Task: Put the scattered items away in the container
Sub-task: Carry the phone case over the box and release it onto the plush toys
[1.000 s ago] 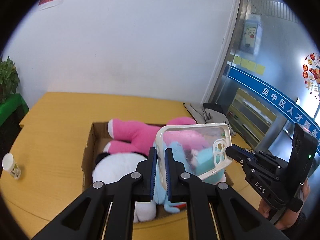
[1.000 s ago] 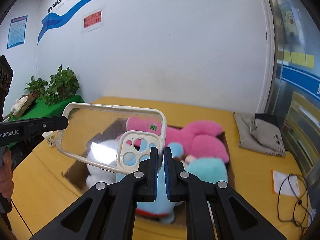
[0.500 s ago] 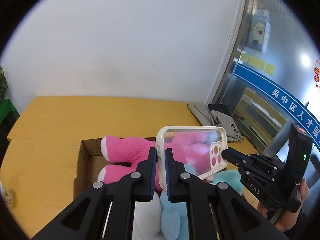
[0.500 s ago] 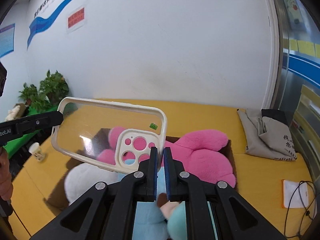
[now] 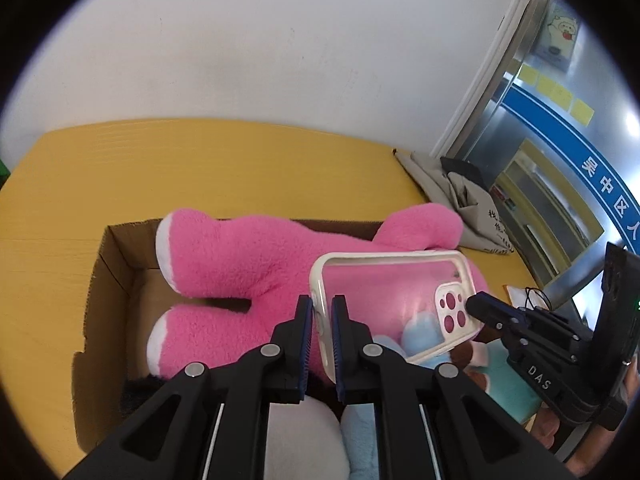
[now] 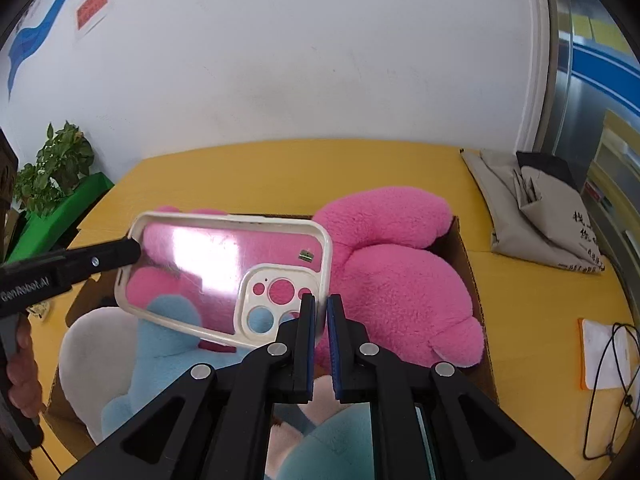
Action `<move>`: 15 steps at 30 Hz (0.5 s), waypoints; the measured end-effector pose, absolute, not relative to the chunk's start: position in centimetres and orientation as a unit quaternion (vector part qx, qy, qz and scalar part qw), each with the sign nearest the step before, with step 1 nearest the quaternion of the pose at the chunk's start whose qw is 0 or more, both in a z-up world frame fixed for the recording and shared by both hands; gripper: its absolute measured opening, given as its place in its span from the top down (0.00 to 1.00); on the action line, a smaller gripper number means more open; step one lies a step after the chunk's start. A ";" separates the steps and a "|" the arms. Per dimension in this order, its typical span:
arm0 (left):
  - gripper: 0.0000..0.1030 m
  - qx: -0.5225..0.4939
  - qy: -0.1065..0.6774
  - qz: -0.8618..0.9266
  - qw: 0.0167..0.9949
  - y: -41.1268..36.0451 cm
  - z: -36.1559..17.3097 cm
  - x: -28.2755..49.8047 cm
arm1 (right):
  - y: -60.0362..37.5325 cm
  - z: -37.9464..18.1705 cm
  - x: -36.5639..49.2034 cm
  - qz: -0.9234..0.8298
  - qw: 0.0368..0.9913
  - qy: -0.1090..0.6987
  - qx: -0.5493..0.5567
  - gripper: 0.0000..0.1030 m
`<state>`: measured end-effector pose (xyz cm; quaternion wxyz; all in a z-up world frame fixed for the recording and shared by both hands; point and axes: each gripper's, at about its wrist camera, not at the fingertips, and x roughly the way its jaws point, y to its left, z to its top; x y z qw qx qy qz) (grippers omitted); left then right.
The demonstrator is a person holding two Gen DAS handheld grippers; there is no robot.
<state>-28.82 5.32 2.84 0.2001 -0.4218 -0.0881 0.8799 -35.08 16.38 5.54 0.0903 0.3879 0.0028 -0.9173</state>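
Both tools pinch the clear phone case (image 6: 224, 276), left tool (image 5: 322, 344) and right tool (image 6: 318, 344) at opposite ends, above the pink plush (image 6: 400, 288) in the cardboard box (image 5: 116, 276); next, both must let go together.

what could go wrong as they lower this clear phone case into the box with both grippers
The phone case is pinched only at its rim by the left hand-held gripper and the right hand-held gripper; uneven release could let one end swing or twist. The cardboard box is already heaped with the pink plush and other soft toys, so the case may rest on top and slide off onto the table.
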 end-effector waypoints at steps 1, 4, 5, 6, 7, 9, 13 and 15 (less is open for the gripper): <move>0.90 -0.423 -0.097 0.878 0.203 5.1 2.7 -28.8 | 16.2 5.3 -35.2 -0.915 0.089 0.007 0.394 0.93; 0.86 -0.423 -0.096 0.877 0.208 5.1 2.7 -28.5 | 16.0 5.2 -35.1 -0.913 0.083 0.018 0.400 0.93; 0.85 -0.421 -0.096 0.877 0.209 5.1 2.8 -28.2 | 16.0 5.2 -35.0 -0.912 0.082 0.019 0.401 0.93; 0.81 -0.420 -0.097 0.878 0.207 5.0 3.0 -28.0 | 16.2 5.1 -35.0 -0.911 0.082 0.017 0.403 0.93; 0.75 -0.417 -0.099 0.880 0.206 4.8 3.3 -27.7 | 16.5 5.1 -34.9 -0.911 0.082 0.011 0.403 0.93; 0.63 -0.406 -0.101 0.885 0.204 4.4 4.1 -27.0 | 17.1 5.4 -34.4 -0.913 0.079 -0.007 0.400 0.88; 0.50 -0.372 -0.100 0.902 0.193 3.6 6.9 -23.8 | 18.7 7.6 -31.5 -0.928 0.078 -0.042 0.362 0.09; 0.41 -0.351 -0.121 0.908 0.195 3.1 8.5 -21.4 | 19.6 9.3 -29.0 -0.938 0.088 -0.065 0.330 0.03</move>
